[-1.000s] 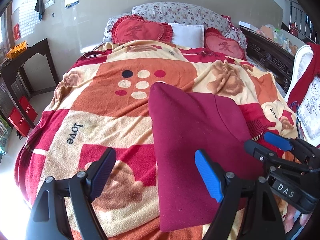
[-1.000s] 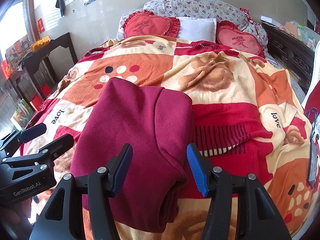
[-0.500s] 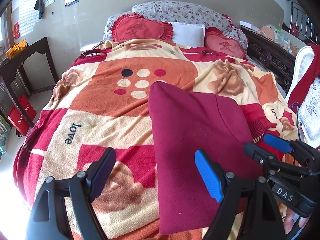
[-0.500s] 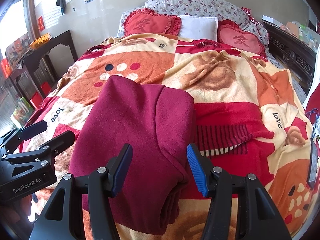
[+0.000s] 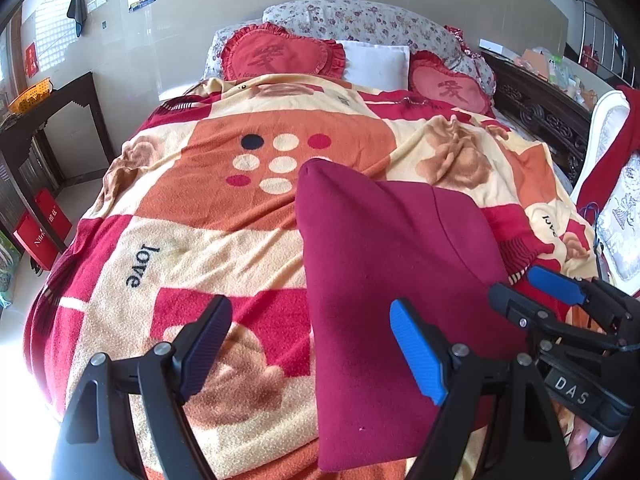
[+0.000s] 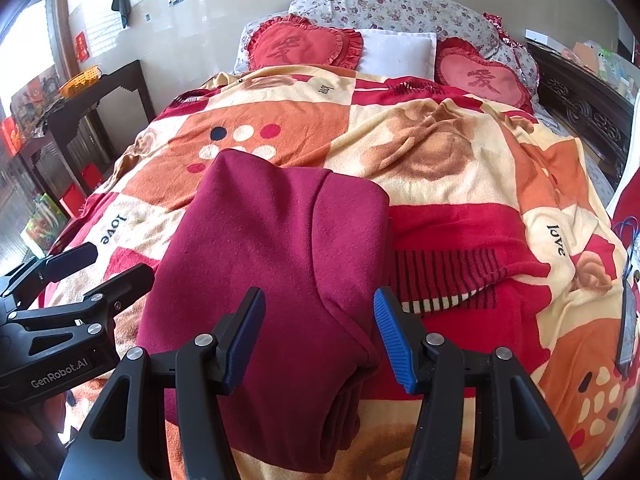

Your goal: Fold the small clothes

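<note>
A folded dark red garment (image 5: 392, 276) lies flat on the patterned blanket (image 5: 208, 248) of the bed; it also shows in the right wrist view (image 6: 276, 280). My left gripper (image 5: 312, 352) is open and empty, held above the garment's near left edge. My right gripper (image 6: 320, 336) is open and empty, above the garment's near right folded edge. Each gripper shows in the other's view, the right one (image 5: 536, 292) and the left one (image 6: 100, 264), both with jaws apart.
Heart-shaped red cushions (image 5: 280, 56) and a white pillow (image 5: 376, 66) lie at the head of the bed. A dark side table (image 5: 44, 120) stands at the left. A dark carved bed frame (image 5: 540, 112) and a white chair (image 5: 612, 184) are at the right. A phone (image 6: 626, 328) lies near the blanket's right edge.
Both grippers have drawn back slightly from the garment and stay open. The garment has not moved.
</note>
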{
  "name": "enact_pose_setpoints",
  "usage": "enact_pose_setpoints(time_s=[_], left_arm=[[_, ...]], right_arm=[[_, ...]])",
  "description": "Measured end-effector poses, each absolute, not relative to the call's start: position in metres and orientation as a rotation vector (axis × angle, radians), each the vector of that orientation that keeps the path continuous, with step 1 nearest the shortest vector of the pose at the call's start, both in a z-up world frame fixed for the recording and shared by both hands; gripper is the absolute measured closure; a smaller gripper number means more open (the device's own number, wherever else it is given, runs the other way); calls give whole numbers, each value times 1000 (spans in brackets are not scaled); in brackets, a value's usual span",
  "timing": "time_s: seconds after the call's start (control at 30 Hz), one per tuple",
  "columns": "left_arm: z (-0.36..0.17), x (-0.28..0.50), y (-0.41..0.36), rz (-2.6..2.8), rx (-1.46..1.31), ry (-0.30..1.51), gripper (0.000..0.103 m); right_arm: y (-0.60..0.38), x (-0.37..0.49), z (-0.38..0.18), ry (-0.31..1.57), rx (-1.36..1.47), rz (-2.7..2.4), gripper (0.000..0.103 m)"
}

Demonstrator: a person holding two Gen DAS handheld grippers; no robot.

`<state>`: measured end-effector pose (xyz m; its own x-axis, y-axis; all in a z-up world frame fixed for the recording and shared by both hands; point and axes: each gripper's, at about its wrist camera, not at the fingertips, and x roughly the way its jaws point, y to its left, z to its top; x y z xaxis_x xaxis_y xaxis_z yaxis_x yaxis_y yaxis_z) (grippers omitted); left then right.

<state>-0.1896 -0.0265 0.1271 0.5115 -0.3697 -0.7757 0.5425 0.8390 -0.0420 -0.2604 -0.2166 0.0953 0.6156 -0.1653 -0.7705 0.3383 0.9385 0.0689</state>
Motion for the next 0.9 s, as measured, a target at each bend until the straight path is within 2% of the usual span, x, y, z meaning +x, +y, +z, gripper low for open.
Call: enact_pose_setpoints(time_s=[0.9], left_arm=[[123, -191, -31, -559, 230, 883, 18]], right_arm=[[-214, -258, 88, 877, 231, -284, 64]])
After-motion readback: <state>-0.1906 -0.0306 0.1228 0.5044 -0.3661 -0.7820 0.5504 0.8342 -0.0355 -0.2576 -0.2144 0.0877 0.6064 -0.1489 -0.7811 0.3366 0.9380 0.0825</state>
